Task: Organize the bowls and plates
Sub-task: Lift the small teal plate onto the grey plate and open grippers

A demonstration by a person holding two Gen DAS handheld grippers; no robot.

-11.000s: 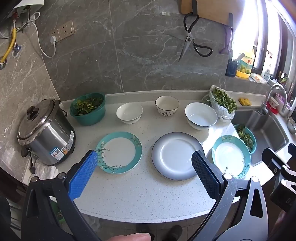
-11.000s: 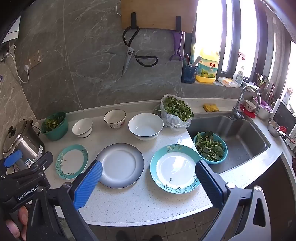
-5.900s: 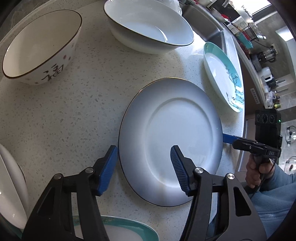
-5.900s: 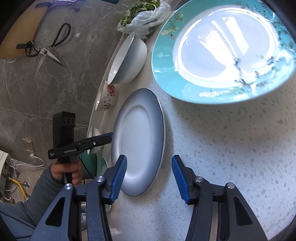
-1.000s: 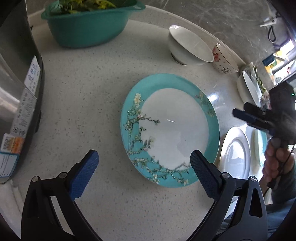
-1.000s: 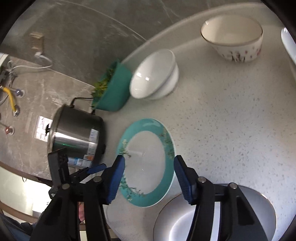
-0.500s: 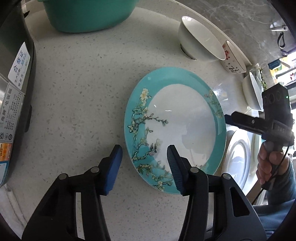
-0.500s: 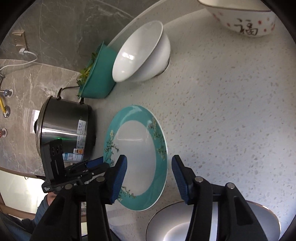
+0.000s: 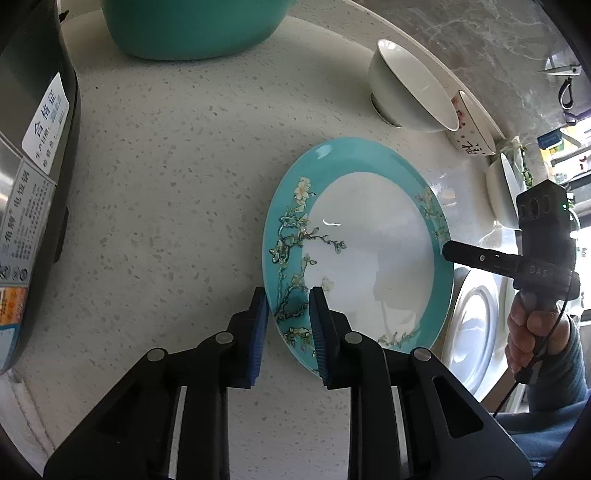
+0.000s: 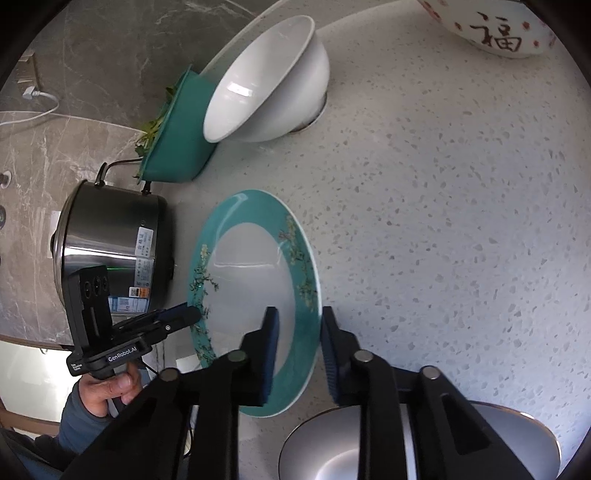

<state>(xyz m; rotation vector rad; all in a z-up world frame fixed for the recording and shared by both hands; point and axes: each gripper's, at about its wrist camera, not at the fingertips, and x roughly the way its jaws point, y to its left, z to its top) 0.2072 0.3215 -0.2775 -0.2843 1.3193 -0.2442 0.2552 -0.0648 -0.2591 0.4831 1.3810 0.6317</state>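
A teal plate [image 9: 369, 240] [image 10: 251, 273] with a blossom pattern lies flat on the speckled counter. My left gripper [image 9: 289, 295] straddles its near-left rim. Its jaws are closing, one pad outside the edge and one on the teal band, pinching the rim. My right gripper [image 10: 297, 314] does the same on the opposite rim, jaws closing with the edge between the pads. Each gripper also shows in the other view: the right gripper [image 9: 448, 251] at the far rim, the left gripper [image 10: 177, 317] at the left rim. A grey plate [image 9: 472, 325] [image 10: 317, 446] lies beside it.
A white bowl [image 9: 406, 96] [image 10: 266, 81] and a patterned bowl [image 9: 472, 136] [image 10: 495, 29] stand behind the plate. A teal bowl of greens [image 9: 192, 26] [image 10: 177, 147] and a steel rice cooker [image 9: 29, 166] [image 10: 110, 236] crowd the left. A hand [image 9: 532, 332] holds the right gripper.
Both grippers' jaws have narrowed from wide apart onto opposite rims of the teal plate. The right gripper has come down closer to it.
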